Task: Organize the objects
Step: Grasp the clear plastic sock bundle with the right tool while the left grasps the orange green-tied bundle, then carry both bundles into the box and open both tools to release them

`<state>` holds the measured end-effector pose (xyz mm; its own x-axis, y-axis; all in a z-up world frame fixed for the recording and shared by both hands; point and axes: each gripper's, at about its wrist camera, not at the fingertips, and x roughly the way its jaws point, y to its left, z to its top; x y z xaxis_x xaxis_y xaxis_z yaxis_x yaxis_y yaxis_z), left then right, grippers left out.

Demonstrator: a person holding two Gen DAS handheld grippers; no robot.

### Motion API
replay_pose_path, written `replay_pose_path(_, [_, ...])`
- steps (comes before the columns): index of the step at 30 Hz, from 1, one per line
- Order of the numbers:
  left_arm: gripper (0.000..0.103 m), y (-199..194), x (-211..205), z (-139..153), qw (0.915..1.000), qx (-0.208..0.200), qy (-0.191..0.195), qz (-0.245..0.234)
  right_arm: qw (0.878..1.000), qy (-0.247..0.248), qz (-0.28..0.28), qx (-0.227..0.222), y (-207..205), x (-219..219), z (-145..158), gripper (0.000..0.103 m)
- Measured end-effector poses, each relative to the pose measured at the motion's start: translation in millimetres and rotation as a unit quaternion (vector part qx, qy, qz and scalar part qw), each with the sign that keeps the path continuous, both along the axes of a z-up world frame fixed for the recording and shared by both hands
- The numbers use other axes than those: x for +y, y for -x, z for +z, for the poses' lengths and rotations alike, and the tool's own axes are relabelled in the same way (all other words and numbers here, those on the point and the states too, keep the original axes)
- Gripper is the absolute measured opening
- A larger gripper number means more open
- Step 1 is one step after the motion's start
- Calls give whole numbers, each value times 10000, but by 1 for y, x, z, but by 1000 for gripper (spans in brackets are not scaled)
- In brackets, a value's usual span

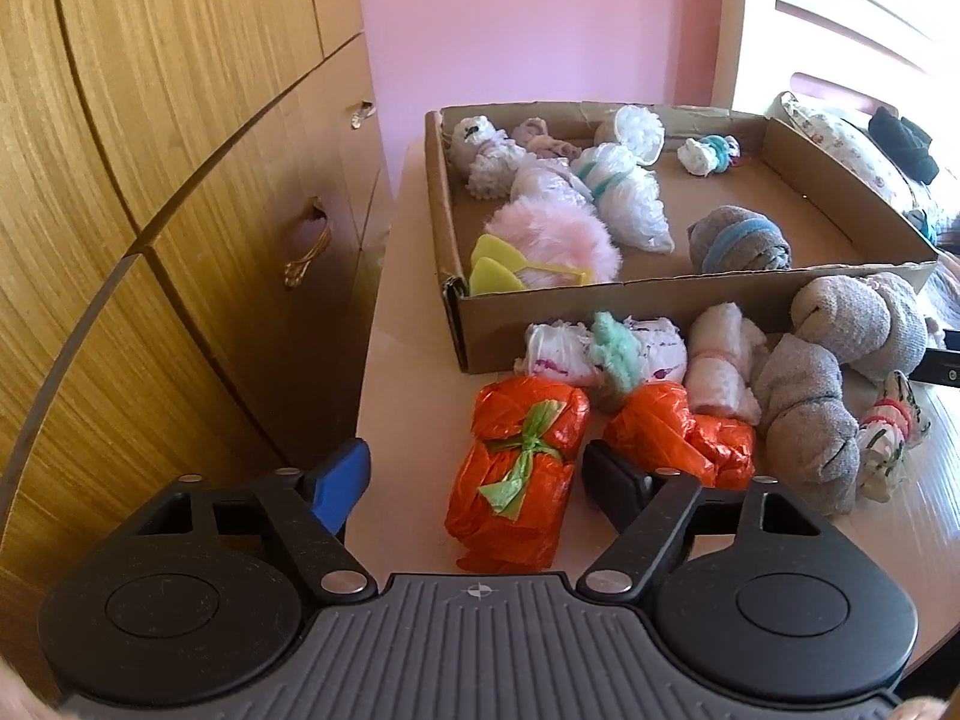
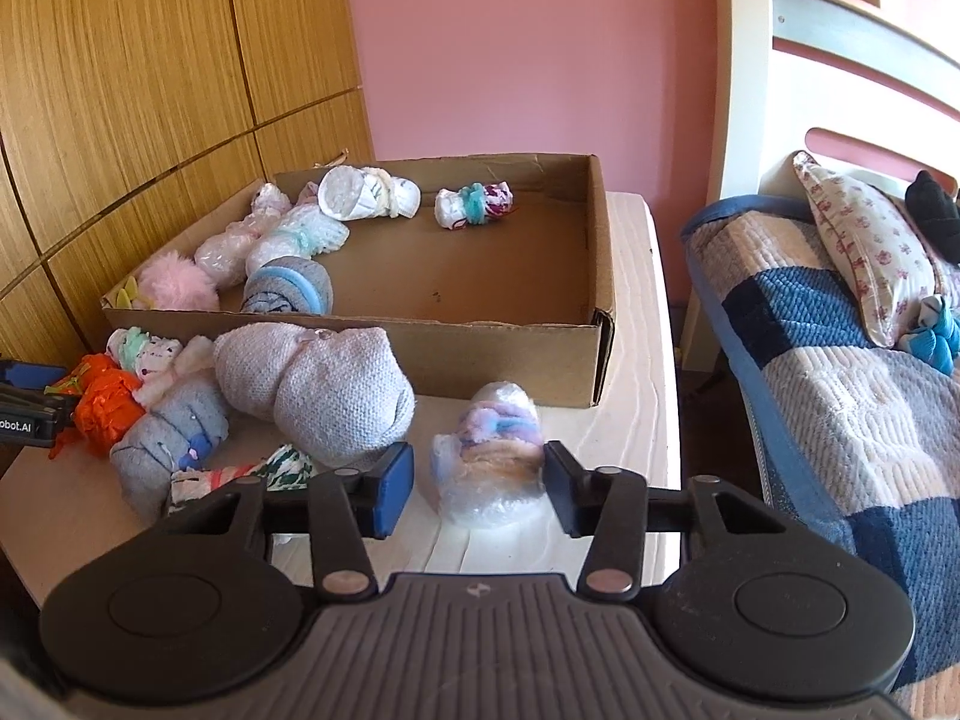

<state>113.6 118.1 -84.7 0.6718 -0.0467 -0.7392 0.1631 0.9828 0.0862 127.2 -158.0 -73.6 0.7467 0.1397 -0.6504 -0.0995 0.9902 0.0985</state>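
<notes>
On the pale tabletop (image 2: 624, 420), before the shallow cardboard box (image 2: 510, 354), the right gripper (image 2: 480, 489) is straddling a clear plastic-wrapped pastel bundle (image 2: 492, 456), jaws apart. The left gripper (image 1: 480, 480) is bracketing an orange plastic bundle tied with green (image 1: 516, 474), jaws apart.

A plain pink wall (image 2: 510, 48) stood behind the pale table (image 2: 636, 276), whose far edge ran close to it. Along the table's left edge rose a wooden wardrobe (image 1: 150, 150) with a brass handle (image 1: 309, 255). Beyond the right edge stood a cream bed frame (image 2: 780, 60), carrying a blue-and-white quilt (image 2: 840, 372) and a floral pillow (image 2: 870, 252). Bright daylight fell across the room.
</notes>
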Motion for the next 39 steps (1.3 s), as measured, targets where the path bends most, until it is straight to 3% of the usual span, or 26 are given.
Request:
replay_pose_path(4, [69, -1, -4, 2, 10000, 7, 14, -59, 10000, -25, 8, 17, -1, 0, 0, 34])
replay_pose_path(13, [41, 3, -8, 5, 9992, 165, 335, -135, 9999, -30, 136, 3, 1, 4, 0, 31])
replay_pose_path(20, [38, 9, -11, 12, 9994, 171, 267, -124, 9998, -69, 136, -99, 7, 2, 4, 31])
replay_pose_path(27, [38, 18, -16, 39, 9991, -36, 405, -70, 9995, -137, 120, -262, 15, -6, 12, 31])
replay_pose_path(39, [39, 9, -74, 85, 9970, -198, 455, -597, 9967, -370, 284, -667, 30, -11, 40, 31])
